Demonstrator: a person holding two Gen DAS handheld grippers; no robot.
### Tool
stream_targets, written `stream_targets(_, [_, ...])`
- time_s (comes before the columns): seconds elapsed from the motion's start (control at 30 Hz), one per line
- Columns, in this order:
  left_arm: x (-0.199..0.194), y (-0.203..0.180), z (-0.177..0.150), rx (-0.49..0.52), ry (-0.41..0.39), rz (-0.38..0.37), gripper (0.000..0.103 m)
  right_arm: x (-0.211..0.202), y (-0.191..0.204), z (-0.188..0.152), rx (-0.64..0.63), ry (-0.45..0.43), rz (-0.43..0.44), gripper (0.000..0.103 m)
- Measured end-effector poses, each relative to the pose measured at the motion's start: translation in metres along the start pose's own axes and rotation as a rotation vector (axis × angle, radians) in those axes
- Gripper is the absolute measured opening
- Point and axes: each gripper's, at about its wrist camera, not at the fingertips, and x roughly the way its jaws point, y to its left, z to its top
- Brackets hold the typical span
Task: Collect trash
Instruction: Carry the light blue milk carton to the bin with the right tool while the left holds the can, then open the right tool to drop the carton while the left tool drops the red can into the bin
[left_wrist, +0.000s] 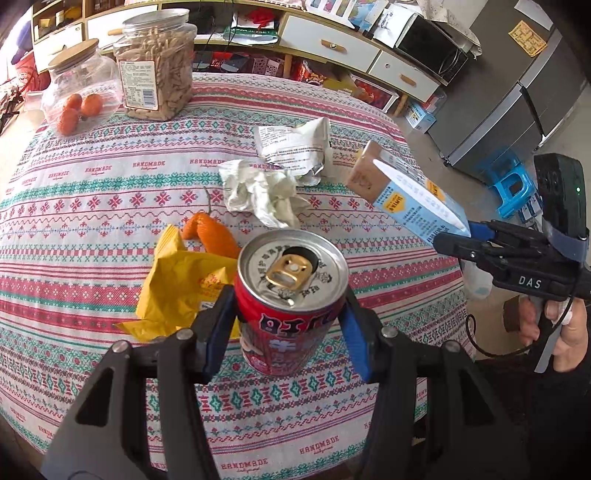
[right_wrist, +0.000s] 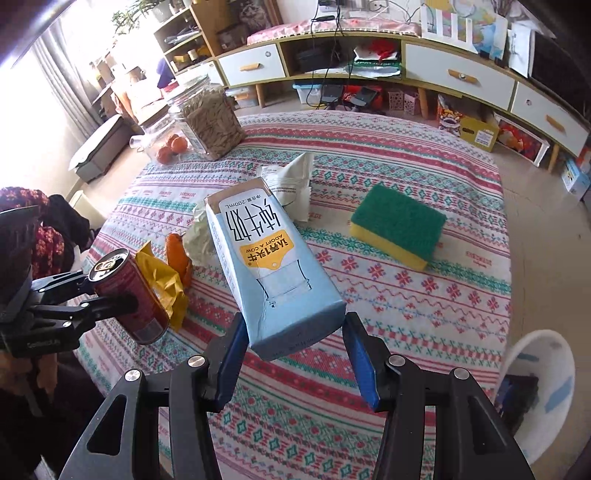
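1. Trash is split three ways: the red can (left_wrist: 291, 295) is pinched in my left tool (left_wrist: 284, 332), the blue milk carton (right_wrist: 273, 273) is clamped by its base in my right tool (right_wrist: 291, 354), and the rest lies on the desk (left_wrist: 110, 206).
2. Both held pieces are clear of the cloth; the carton's long axis runs straight out from the tool, open end away.
3. A white bin (right_wrist: 539, 391) sits off the desk edge, low on the right of the right wrist view (nearest my right hand), so I judge the carton goes there first.
4. Crumpled tissue (left_wrist: 258, 192), yellow wrapper (left_wrist: 177, 288), orange peel (left_wrist: 214, 236) and white packet (left_wrist: 295, 144) remain beyond the can.
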Motion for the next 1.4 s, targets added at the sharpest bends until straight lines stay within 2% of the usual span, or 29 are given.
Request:
stream_targets(0.33, [0.015,-0.054,0.006,0.111,-0.006,-0.009,0.056,-0.06,-0.063,-0.046,0.127,-0.058,-0.062,0.053])
stream_targets(0.63, [0.039,-0.116,0.017,0.226,0.018,-0.027,0.056,-0.104,-0.148,-0.092,0.339,-0.09,-0.14,0.052])
stream_targets(0.67, [0.042,-0.125,0.017,0.237,0.02,-0.032,0.056,-0.108,-0.158,-0.098,0.367,-0.09,-0.153,0.05])
stream_targets(0.7, [0.045,-0.132,0.018,0.247,0.022,-0.037,0.056,-0.111,-0.167,-0.103,0.39,-0.089,-0.161,0.031])
stream_targets(0.73, [0.047,-0.14,0.018,0.259,0.023,-0.041,0.056,-0.113,-0.177,-0.109,0.415,-0.085,-0.165,0.023])
stream_targets(0.8, [0.055,-0.157,0.02,0.285,0.027,-0.05,0.056,-0.115,-0.195,-0.119,0.463,-0.077,-0.189,0.02])
stream_targets(0.9, [0.067,-0.179,0.02,0.306,0.037,-0.061,0.056,-0.101,-0.218,-0.131,0.51,-0.014,-0.232,0.019])
stream_targets(1.0, [0.077,-0.193,0.019,0.309,0.055,-0.075,0.056,-0.095,-0.228,-0.138,0.524,0.015,-0.238,0.019])
stream_targets(1.17, [0.082,-0.205,0.018,0.312,0.07,-0.082,0.056,-0.109,-0.228,-0.138,0.523,-0.014,-0.214,0.019])
stream_targets(1.4, [0.092,-0.234,0.024,0.325,0.061,-0.114,0.056,-0.117,-0.231,-0.146,0.526,-0.015,-0.239,0.019])
